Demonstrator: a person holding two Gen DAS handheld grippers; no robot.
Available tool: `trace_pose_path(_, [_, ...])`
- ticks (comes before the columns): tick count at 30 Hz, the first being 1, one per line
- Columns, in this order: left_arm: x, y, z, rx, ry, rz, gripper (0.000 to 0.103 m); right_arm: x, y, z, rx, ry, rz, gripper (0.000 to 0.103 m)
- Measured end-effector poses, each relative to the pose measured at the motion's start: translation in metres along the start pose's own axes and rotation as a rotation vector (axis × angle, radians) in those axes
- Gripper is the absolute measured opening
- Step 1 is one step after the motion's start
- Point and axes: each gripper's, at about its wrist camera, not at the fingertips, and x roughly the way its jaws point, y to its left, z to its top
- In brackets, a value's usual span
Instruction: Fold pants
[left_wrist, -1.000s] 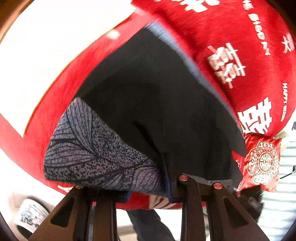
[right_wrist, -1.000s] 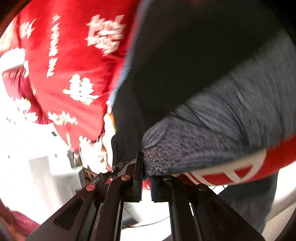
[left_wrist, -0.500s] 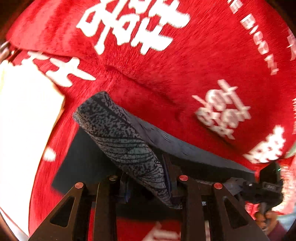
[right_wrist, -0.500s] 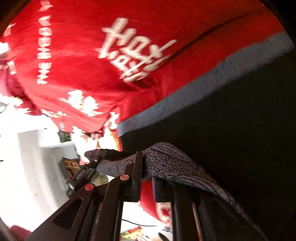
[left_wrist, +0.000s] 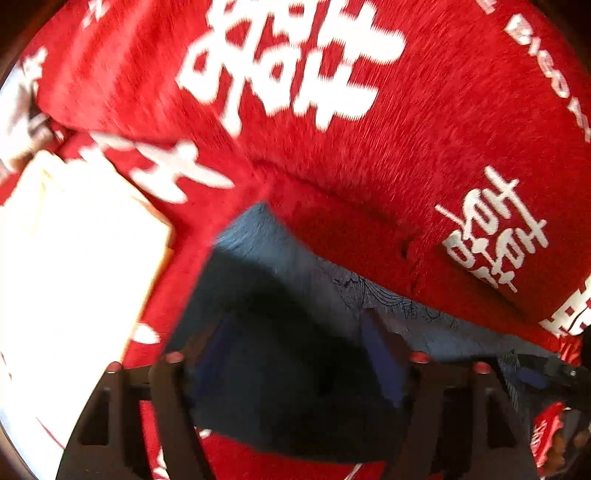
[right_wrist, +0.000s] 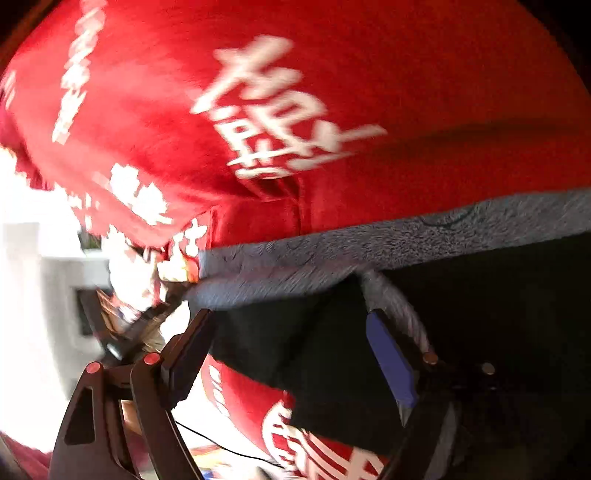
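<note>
The dark grey-blue patterned pants (left_wrist: 303, 295) lie on the red cover, with a lighter upper edge along the fold. In the left wrist view my left gripper (left_wrist: 295, 354) is open, its fingers spread wide over the dark cloth. In the right wrist view the pants (right_wrist: 424, 240) show as a grey band above a dark shaded part. My right gripper (right_wrist: 295, 339) is open too, jaws wide apart just below the grey edge, holding nothing.
A red plush cover with white characters (left_wrist: 406, 129) fills both views (right_wrist: 258, 110). A white surface (left_wrist: 74, 258) lies to the left. A red cushion (left_wrist: 546, 435) sits at lower right. White furniture (right_wrist: 33, 295) stands left of the right gripper.
Both grippers were shut on the patterned cloth and carried it over; now both have opened and the cloth lies down on the red cover.
</note>
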Motion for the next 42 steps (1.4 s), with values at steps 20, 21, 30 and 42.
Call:
trace_pose_path(20, [0.030, -0.033, -0.045, 0.147, 0.133, 0.136, 0.082, 0.012, -0.024, 0.020, 0.096, -0.014, 0.064, 0.060])
trace_pose_path(21, [0.024, -0.037, -0.053, 0.153, 0.141, 0.127, 0.082, -0.002, -0.029, 0.009, 0.100, -0.022, 0.067, 0.060])
trace_pose_path(30, [-0.019, -0.114, -0.127, 0.359, 0.232, -0.089, 0.082, -0.118, -0.076, -0.137, 0.201, -0.114, -0.081, 0.061])
trace_pose_path(42, [-0.053, -0.235, -0.222, 0.561, 0.323, -0.392, 0.082, -0.174, -0.177, -0.361, 0.566, -0.276, -0.197, 0.061])
